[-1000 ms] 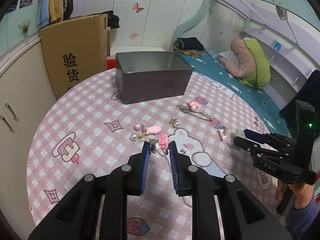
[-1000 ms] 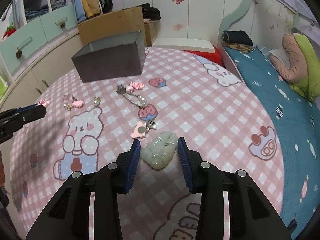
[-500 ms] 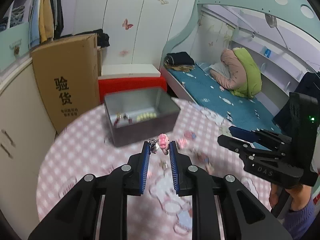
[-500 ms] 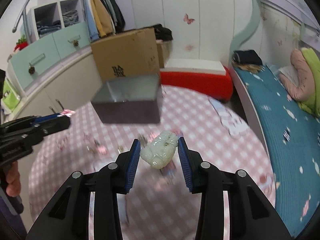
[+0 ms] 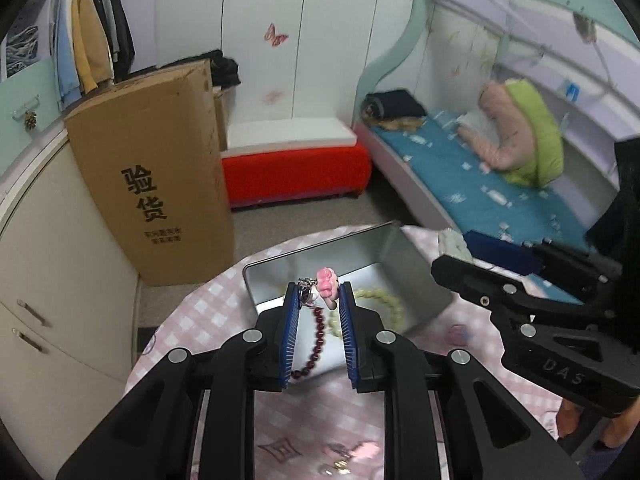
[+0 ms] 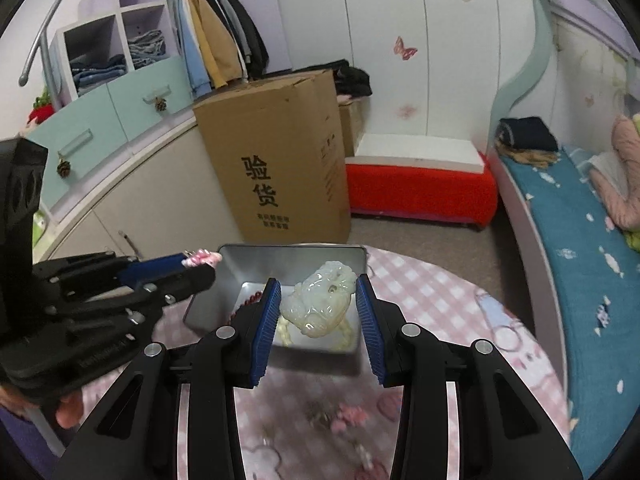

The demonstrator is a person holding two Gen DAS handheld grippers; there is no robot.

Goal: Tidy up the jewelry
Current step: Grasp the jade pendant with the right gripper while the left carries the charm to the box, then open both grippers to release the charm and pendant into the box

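The left gripper pinches a small pink charm with a silver clasp between the tips of its blue pads, and the charm pokes up just past the fingertips. Ahead of and below those tips sits an open grey metal tin on the pink checked tablecloth. Inside the tin, seen through the gap between the fingers, lie a string of dark red beads and a strand of pale yellow-green beads.

The right gripper clamps a pale green carved stone pendant between its two pads, the piece filling the gap from side to side. The same tin lies directly beyond and beneath these fingers, with the red beads to the left of the pendant and the pale beads below it.

From the right wrist view the left gripper reaches in from the left, its tip with the pink charm just at the tin's near left corner. From the left wrist view the right gripper comes in from the right, its tip by the tin's right wall.

More pink trinkets, blurred, lie on the cloth under the right gripper's fingers, nearer the camera than the tin.
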